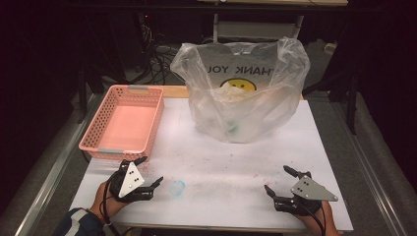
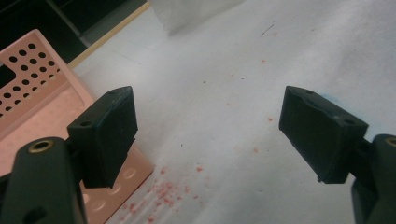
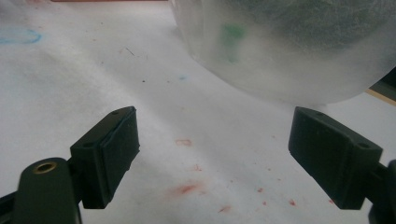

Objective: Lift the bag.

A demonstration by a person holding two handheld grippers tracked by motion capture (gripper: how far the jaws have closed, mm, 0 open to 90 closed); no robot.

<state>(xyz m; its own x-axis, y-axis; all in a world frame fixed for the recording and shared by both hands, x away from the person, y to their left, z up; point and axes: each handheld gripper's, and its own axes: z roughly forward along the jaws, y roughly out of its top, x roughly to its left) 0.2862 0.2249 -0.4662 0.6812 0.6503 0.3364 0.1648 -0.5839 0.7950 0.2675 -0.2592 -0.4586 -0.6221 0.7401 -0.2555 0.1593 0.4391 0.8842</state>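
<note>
A clear plastic bag (image 1: 243, 91) printed with a smiley face stands open at the back middle of the white table (image 1: 216, 162), with pale and green things inside. Its lower bulge (image 3: 280, 51) fills the top of the right gripper view. An empty pink perforated basket (image 1: 124, 123) sits at the back left; its corner (image 2: 42, 112) lies just beside my left jaws. My left gripper (image 1: 149, 172) rests open near the front left, nothing between its jaws. My right gripper (image 1: 278, 181) rests open near the front right, also holding nothing.
A blue ring mark (image 1: 178, 186) and red specks (image 2: 163, 191) stain the table surface between the grippers. Dark floor, cables (image 1: 157, 59) and table legs lie beyond the far edge. Metal rails run along both table sides.
</note>
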